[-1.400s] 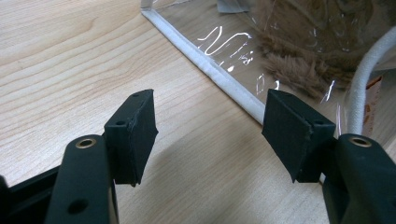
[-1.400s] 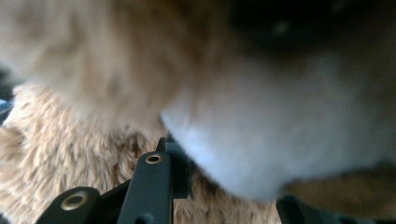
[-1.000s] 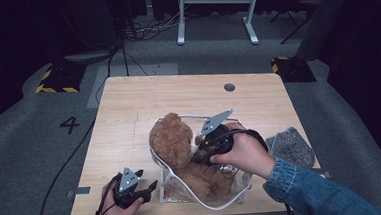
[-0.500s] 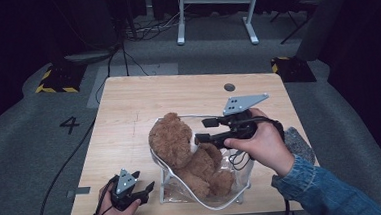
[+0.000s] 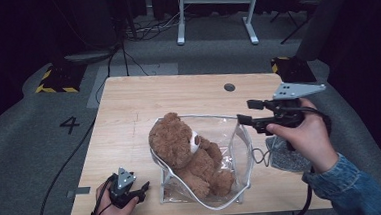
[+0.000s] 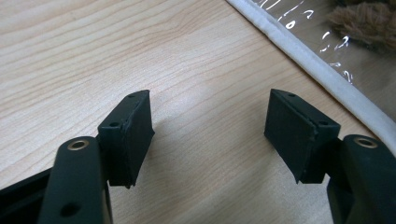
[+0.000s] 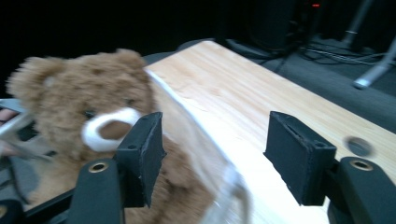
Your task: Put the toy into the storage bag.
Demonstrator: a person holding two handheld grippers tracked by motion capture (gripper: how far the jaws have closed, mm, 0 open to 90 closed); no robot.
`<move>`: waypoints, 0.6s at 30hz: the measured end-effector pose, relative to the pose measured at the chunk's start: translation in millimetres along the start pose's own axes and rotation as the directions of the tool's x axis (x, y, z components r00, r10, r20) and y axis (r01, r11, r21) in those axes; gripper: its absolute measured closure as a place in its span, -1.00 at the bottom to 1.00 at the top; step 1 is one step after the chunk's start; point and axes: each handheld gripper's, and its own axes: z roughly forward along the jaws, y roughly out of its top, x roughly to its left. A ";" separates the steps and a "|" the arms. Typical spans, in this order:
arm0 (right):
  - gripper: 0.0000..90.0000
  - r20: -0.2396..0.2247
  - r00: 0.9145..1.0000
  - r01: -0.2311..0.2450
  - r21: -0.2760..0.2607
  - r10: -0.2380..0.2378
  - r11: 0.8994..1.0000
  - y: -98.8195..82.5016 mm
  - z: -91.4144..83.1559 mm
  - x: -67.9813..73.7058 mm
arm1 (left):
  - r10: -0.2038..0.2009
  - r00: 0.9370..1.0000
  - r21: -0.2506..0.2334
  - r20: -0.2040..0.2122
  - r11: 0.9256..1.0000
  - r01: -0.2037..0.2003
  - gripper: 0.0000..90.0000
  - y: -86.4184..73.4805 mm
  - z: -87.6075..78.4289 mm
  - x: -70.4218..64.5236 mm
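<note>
A brown teddy bear [image 5: 180, 143] lies in a clear plastic bag [image 5: 239, 157] with white trim, on the wooden table [image 5: 177, 93]. My right gripper [image 5: 249, 112] hangs level at the bag's upper right edge and points left toward the bear. Its jaws have just been opening and stand apart. In the right gripper view the bear [image 7: 79, 93] and the blurred bag rim [image 7: 187, 116] lie beyond the right gripper [image 7: 215, 154], and neither pad presses on them. My left gripper [image 5: 142, 189] rests open near the table's front left. The left gripper [image 6: 210, 126] has bare wood between its jaws, beside the bag's trim [image 6: 327, 77].
A grey fabric piece [image 5: 286, 156] lies on the table under the right hand. A round cable hole [image 5: 230, 87] sits at the table's far right. Beyond the table are white stand legs [image 5: 213, 16], cables on grey carpet and a painted number [image 5: 71, 125].
The right gripper has moved from above the bear to the right and up, to the bag's right edge, and its jaws have spread. The bag's mouth stands wider. The left hand has stayed put.
</note>
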 end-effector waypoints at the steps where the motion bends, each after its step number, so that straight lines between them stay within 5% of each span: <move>1: -0.21 0.016 1.000 -0.006 -0.002 0.006 1.000 -2.4 -5.3 -5.1 | -0.009 1.000 0.004 0.004 1.000 0.009 -0.30 0.2 0.1 0.5; 7: -0.29 0.099 0.994 -0.040 0.000 0.040 0.999 -16.7 -31.0 -28.1 | -0.018 1.000 0.006 -0.003 1.000 0.018 -0.40 1.5 1.7 5.4; 10: -0.35 0.187 0.981 -0.050 0.018 0.045 0.999 -29.5 -43.5 -41.0 | -0.018 1.000 0.008 0.003 1.000 0.018 -0.42 0.8 1.2 8.8; 18: -0.41 0.249 0.967 -0.083 0.115 0.052 0.990 -62.7 -46.7 -58.9 | -0.020 1.000 0.005 0.004 1.000 0.020 -0.43 0.5 0.4 15.6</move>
